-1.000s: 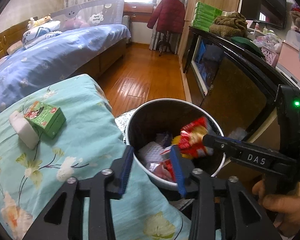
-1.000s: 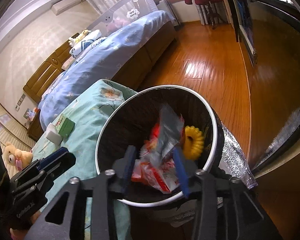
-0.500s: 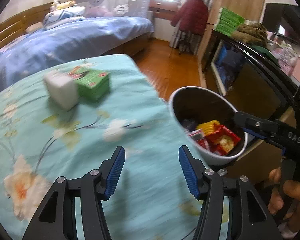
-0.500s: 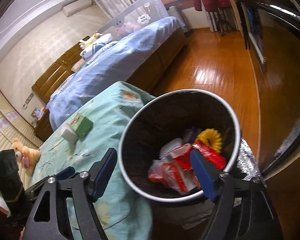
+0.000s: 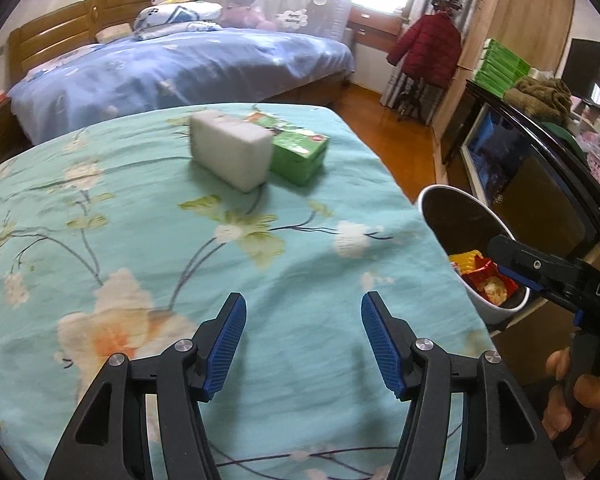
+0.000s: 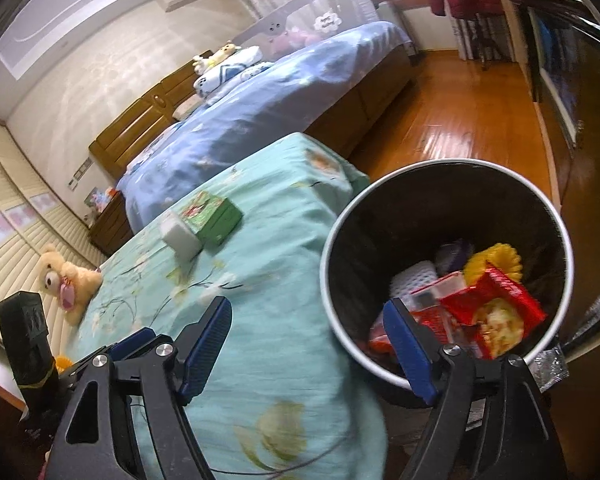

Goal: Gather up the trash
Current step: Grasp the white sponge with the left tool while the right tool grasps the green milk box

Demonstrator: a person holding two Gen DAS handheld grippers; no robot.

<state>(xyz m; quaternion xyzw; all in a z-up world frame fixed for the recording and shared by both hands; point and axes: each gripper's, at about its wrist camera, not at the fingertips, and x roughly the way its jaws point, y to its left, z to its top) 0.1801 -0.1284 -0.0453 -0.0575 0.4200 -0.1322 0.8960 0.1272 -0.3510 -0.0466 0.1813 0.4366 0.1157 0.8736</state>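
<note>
Left gripper (image 5: 302, 338) opening over the cloth (image 5: 140, 240), nothing in it – right gripper (image 6: 312, 344) wide, empty, by the bin (image 6: 446, 168)

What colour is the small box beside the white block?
Green box, with a red-printed top; it shows best in the left wrist view.

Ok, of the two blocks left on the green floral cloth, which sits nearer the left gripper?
The white sponge. It lies in front of the green box, which sits behind it, toward the bin.
</note>
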